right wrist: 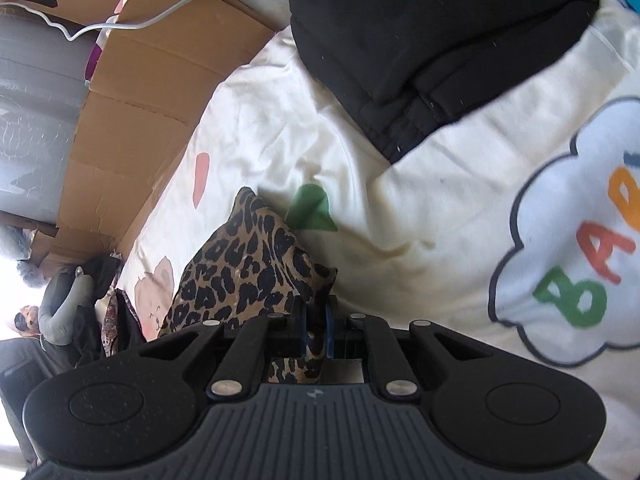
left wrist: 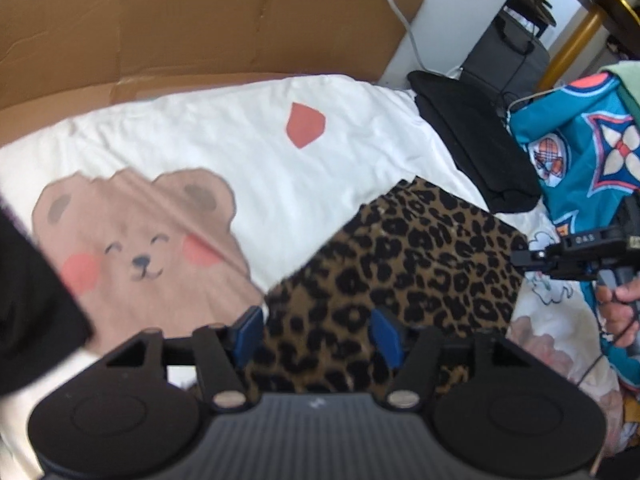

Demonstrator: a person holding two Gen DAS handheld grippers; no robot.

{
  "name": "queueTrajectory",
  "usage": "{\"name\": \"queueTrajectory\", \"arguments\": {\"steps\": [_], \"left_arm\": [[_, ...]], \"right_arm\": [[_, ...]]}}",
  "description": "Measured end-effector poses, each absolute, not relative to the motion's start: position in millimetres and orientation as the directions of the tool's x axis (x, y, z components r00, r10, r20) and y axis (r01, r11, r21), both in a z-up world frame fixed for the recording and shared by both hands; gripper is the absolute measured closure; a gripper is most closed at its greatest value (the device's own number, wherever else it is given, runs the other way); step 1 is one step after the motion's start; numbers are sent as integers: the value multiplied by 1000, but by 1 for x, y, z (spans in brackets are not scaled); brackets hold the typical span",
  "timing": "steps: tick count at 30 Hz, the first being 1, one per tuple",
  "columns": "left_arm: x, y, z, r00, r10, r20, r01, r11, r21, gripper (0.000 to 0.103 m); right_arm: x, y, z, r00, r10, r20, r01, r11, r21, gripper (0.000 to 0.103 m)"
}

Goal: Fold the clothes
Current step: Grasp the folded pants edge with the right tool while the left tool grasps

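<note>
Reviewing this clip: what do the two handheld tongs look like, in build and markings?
Both tongs, left and right, share one build: matte black bodies with a ribbed grey centre panel, round side caps, silver pivot screws and blue finger pads. In the left view the right unit shows small white lettering and a thin cable trailing below the hand.

Bright daylight, soft shadows, motion blur (worst in the left view), fisheye bending, dark corner vignetting

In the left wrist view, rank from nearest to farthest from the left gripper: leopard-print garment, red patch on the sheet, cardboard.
1. Leopard-print garment, between the open fingers of the left gripper.
2. Red patch, ahead on the white sheet.
3. Cardboard, standing behind the bed.
</note>
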State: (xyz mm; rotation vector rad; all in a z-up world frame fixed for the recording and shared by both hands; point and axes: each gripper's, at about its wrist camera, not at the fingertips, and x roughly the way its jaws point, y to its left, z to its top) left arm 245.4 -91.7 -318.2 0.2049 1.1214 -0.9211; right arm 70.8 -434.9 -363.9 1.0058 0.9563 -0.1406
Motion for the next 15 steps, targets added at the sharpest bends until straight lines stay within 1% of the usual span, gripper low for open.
{"name": "queueTrajectory", "arguments": {"steps": [3,4,5,6,9,10,12,13,15], "left_arm": [[254,-112,-325,105,-536,-838,710,630,-314,39],[256,-120,-327,97,-540,-836,715,622,-319,38],[258,-128,-330,86,-538,-838,722,614,-320,34],[260,-135,-333,74,-533,-843,729,606,-319,33],[265,-155,-347,22,-513,-858,742,584,-330,33],[267,-160,-351,3,-505,-863,741,581,-337,33],[270,-168,-360,-31,-490,-871,738,577,-350,33],[271,-170,-361,-41,-487,-872,737,575,-356,33],[273,-172,-364,-56,-485,-873,736,570,-365,35]], "right_arm": [[75,-440,-362,613,288,-736,513,563,648,96],[76,-443,-361,620,278,-733,516,560,649,96],[77,-445,-361,629,268,-730,519,555,651,96],[77,-447,-362,641,259,-723,520,546,657,96],[76,-451,-369,661,249,-708,526,520,673,95],[76,-452,-371,665,248,-704,528,510,679,91],[71,-451,-377,669,241,-703,545,484,684,88],[68,-450,-380,672,243,-699,549,470,691,79],[62,-446,-385,681,253,-687,549,445,708,70]]}}
